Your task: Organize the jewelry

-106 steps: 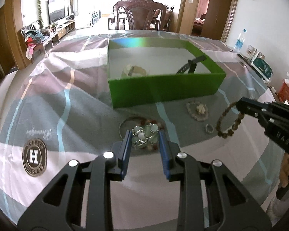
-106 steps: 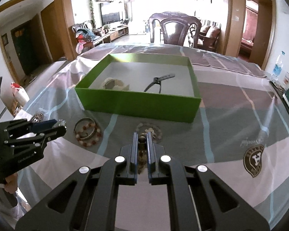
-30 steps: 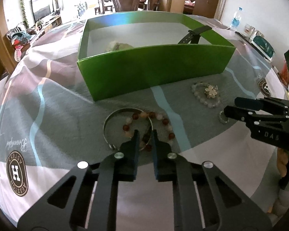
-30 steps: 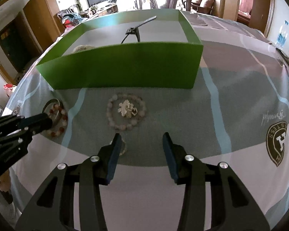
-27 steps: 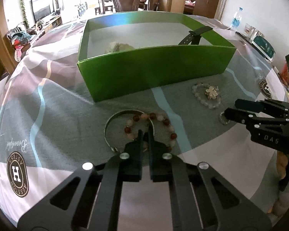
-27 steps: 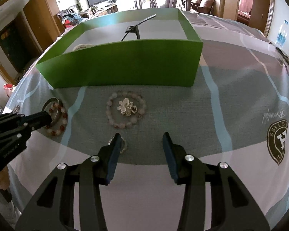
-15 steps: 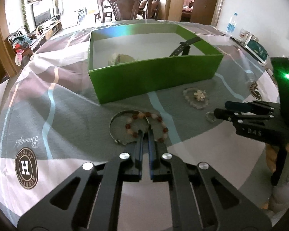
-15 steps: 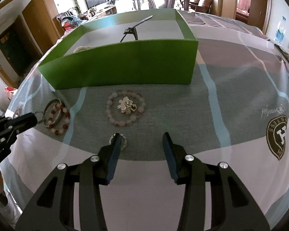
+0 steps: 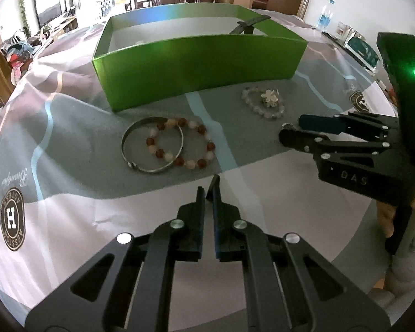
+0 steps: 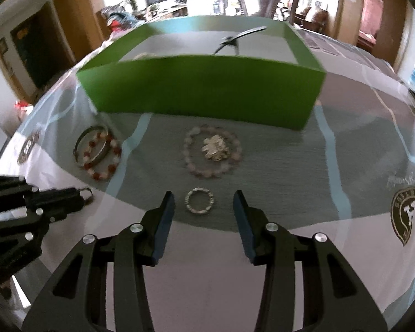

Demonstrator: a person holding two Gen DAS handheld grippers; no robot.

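Observation:
A silver ring (image 10: pixel 199 200) lies on the cloth between the closing jaws of my right gripper (image 10: pixel 204 202); its pads do not touch it. My left gripper (image 9: pixel 209 188) is shut, a short way back from a metal bangle (image 9: pixel 127 135) and a red-and-white bead bracelet (image 9: pixel 207 146). In the right wrist view a thin metal loop shows at the left gripper (image 10: pixel 80 193) tips; I cannot tell whether it is gripped. A pale bead bracelet with a flower charm (image 10: pixel 191 166) lies in front of the green box (image 10: pixel 202 94).
A black strap (image 9: pixel 249 25) leans inside the green box (image 9: pixel 196 63). The patterned tablecloth carries round logos (image 9: pixel 12 218). A water bottle (image 9: pixel 324 18) and small items stand at the far right edge. A hand (image 9: pixel 387 215) holds the right gripper (image 9: pixel 292 128).
My left gripper shut and drew back from the bangle and bead bracelet, which stay on the cloth. The right gripper shifted so the silver ring sits centred between its jaws.

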